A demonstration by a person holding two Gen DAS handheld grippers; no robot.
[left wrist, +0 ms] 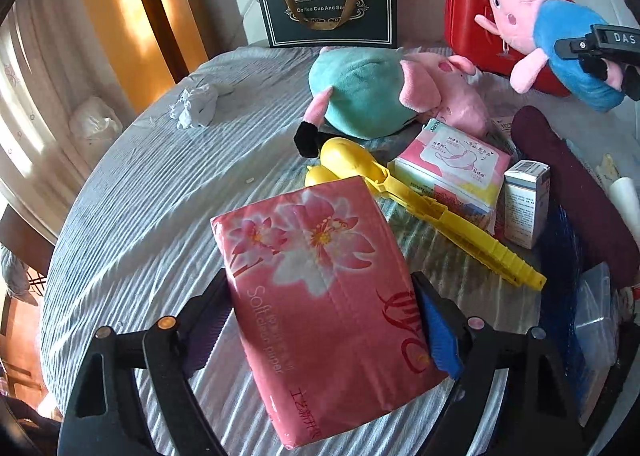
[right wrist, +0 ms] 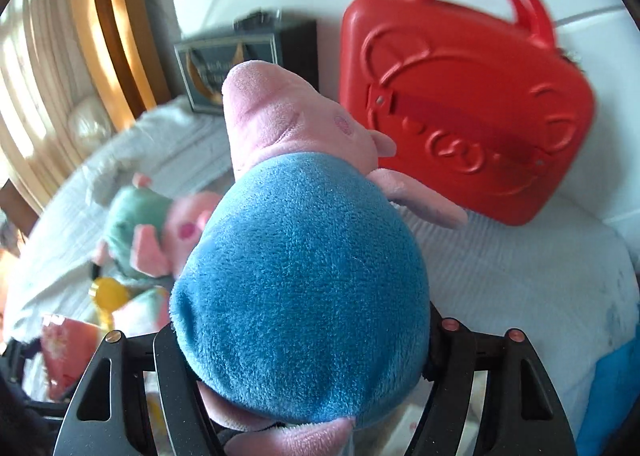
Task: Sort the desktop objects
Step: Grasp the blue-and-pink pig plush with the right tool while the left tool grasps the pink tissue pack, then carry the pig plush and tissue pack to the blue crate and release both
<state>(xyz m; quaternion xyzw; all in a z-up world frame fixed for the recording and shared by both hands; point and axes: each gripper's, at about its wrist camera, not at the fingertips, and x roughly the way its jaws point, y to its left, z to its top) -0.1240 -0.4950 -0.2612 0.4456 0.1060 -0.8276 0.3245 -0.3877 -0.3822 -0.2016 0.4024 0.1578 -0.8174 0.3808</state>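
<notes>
A pink soft-paper tissue pack with a flower print lies tilted between the fingers of my left gripper, and both pads press on its long sides. My right gripper is shut on a plush pig in a blue shirt and grips its body from behind. In the left wrist view that plush pig hangs above the table in front of a red carry case, with the right gripper at its lower body. The red carry case stands upright at the back.
On the striped tablecloth lie a teal and pink plush toy, a yellow scoop tool, a pad packet, a small white box and a crumpled tissue. A dark gift bag leans at the back. A maroon object lies right.
</notes>
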